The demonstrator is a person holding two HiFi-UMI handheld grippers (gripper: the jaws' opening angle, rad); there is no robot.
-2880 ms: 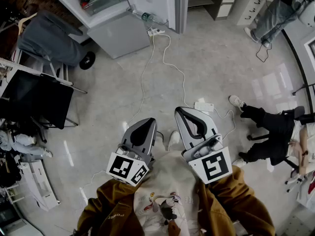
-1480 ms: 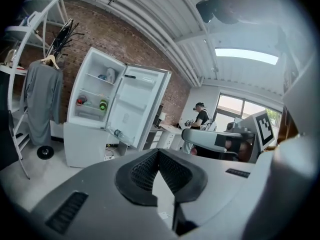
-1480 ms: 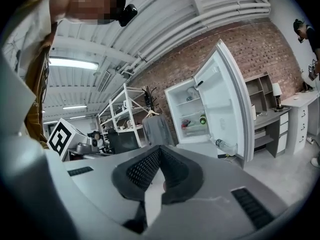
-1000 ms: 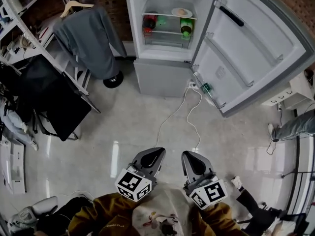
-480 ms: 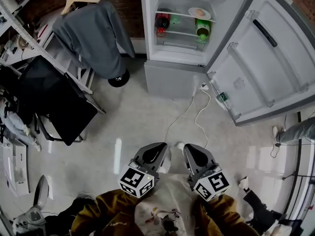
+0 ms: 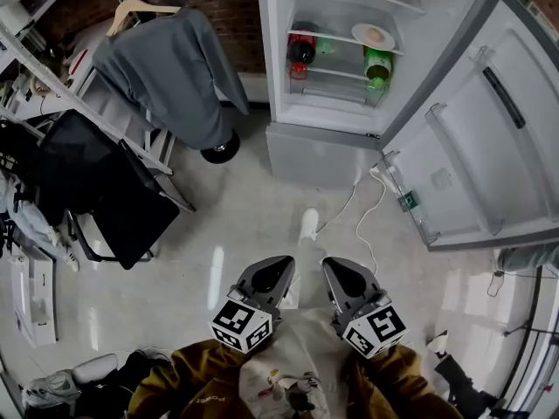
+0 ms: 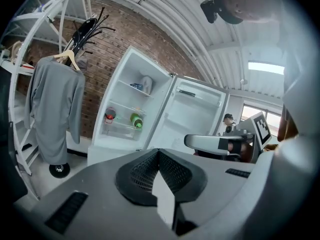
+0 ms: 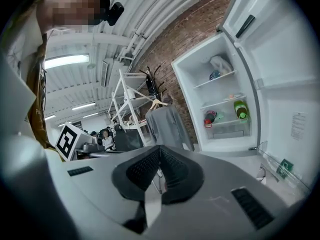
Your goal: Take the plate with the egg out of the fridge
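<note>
A white plate with an egg (image 6: 376, 36) rests on a middle shelf of the open fridge (image 6: 336, 116) at the top of the head view. It shows small in the right gripper view as the plate (image 8: 231, 97). My left gripper (image 6: 281, 265) and right gripper (image 6: 330, 267) are held side by side close to my body, low in the head view, well short of the fridge. Both are shut with nothing between the jaws. The left gripper (image 7: 159, 153) and right gripper (image 8: 160, 149) both point toward the fridge.
The fridge door (image 6: 489, 138) stands wide open to the right. A green bottle (image 6: 377, 64) and a dark red-capped bottle (image 6: 301, 51) lie below the plate. A grey garment on a hanger (image 6: 170, 59), a black chair (image 6: 105, 190) and a white floor cable (image 6: 349, 208) lie ahead.
The view swung round and the open fridge now sits ahead and nearer. Both grippers stay shut and close to my body.
</note>
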